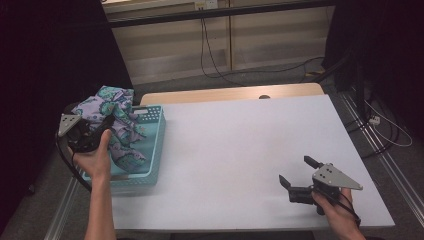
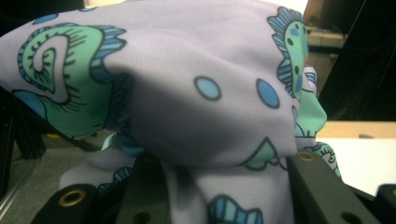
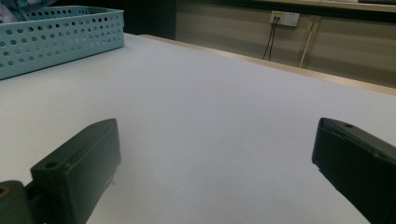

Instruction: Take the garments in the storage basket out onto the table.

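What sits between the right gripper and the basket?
Nothing visible. Bare white table lies between the open right gripper and the teal basket. The left gripper holds the patterned cloth over the basket.

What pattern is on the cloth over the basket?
Lilac cloth with green-and-blue swirls and blue dots, clearest in the left gripper view.

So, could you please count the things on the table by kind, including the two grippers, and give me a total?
Patterned cloth: 1, bunched over the basket, in the left gripper's jaws
Teal perforated basket: 1
Grippers: 2, the left gripper and the right gripper, which is open with nothing between its jaws
Total: 4
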